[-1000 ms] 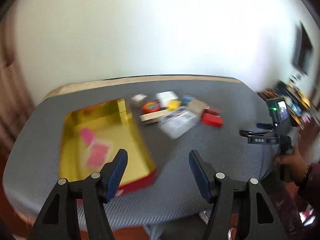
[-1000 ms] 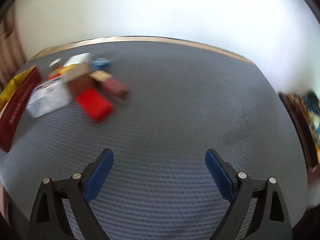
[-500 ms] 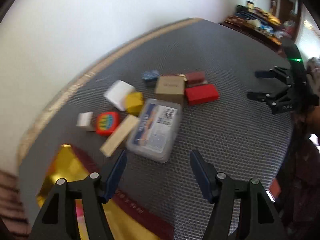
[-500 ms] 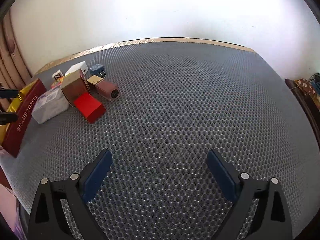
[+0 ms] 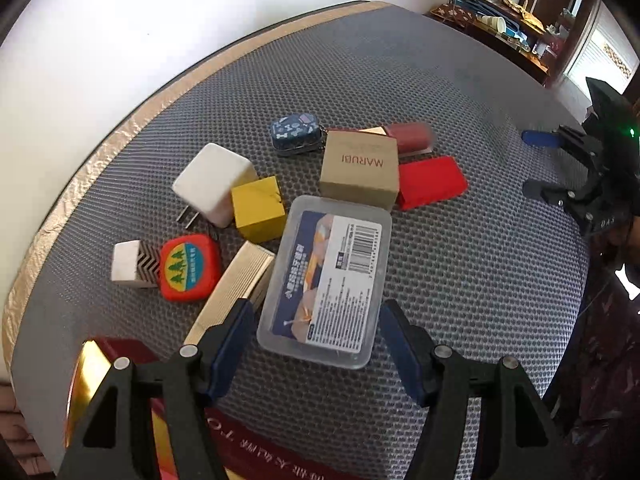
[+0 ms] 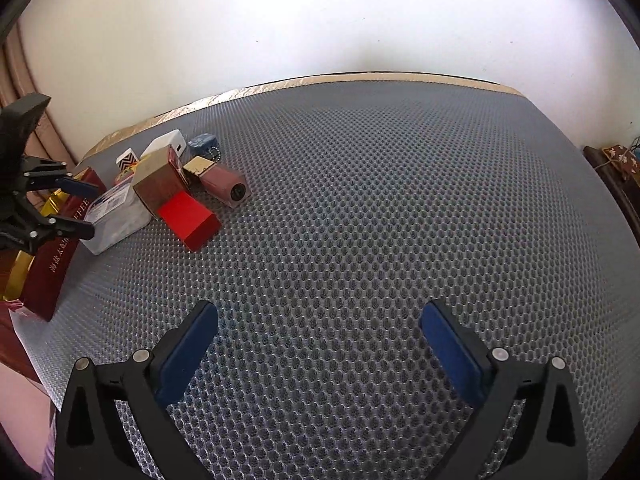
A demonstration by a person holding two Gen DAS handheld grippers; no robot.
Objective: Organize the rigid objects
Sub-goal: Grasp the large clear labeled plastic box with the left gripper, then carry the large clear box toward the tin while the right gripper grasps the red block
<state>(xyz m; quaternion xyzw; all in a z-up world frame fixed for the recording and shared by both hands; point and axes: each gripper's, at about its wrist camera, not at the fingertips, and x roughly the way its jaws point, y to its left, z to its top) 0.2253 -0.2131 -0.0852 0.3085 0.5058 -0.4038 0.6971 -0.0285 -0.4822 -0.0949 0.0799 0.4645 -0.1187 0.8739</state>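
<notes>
Left gripper [image 5: 314,344] is open, straddling the clear plastic lidded box [image 5: 326,280]; the long sides should be squeezed squarely, beige ribbed box [image 5: 232,292] avoided. Right gripper [image 6: 318,344], jaws just widened, holds nothing.

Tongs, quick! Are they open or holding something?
Left tongs: open, holding nothing, above the clear plastic box.
Right tongs: just opened wider, empty, over bare mat.

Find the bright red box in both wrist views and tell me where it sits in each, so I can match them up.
Left wrist view: the bright red box lies right of centre, touching the right side of the brown cardboard box.
Right wrist view: the bright red box lies at centre left, nearest to the camera in the pile, in front of the brown cardboard box.
Shared landmark: the brown cardboard box.
</notes>
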